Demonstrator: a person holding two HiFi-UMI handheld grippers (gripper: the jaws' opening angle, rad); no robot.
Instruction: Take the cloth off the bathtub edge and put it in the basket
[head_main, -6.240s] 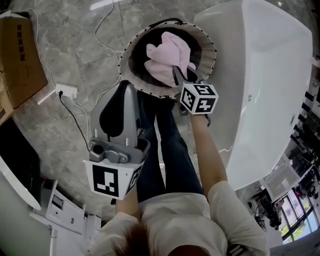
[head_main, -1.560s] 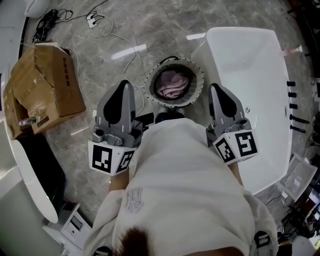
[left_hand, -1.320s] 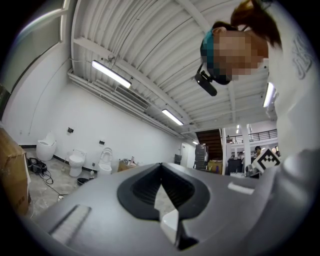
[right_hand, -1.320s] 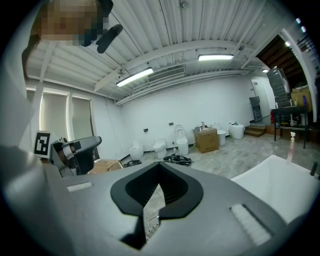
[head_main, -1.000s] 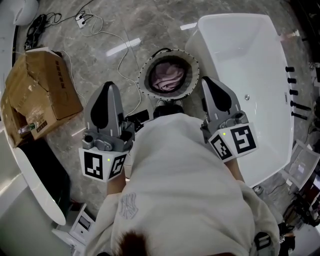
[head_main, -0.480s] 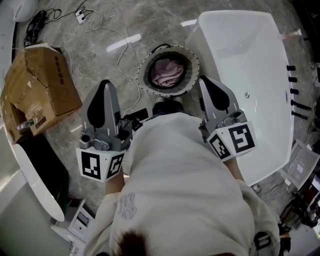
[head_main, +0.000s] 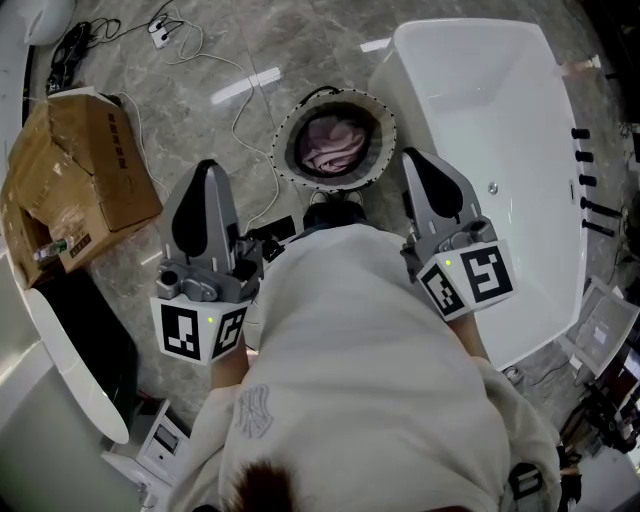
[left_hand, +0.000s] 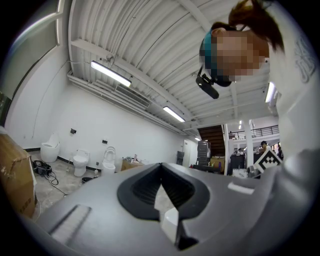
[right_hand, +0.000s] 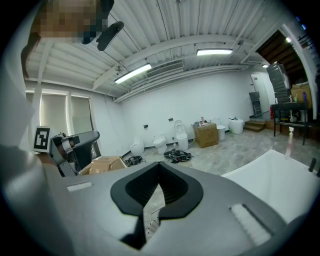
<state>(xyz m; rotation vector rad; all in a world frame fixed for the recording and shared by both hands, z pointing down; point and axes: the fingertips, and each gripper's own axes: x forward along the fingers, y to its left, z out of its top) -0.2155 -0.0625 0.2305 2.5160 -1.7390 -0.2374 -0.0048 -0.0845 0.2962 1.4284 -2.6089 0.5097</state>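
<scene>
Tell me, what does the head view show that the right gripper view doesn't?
Only the head view shows the pink cloth lying inside the round woven basket. Only the right gripper view shows the ceiling strip lights and a row of white toilets along the far wall. Both show the white bathtub and the grey right gripper, shut and empty.
</scene>
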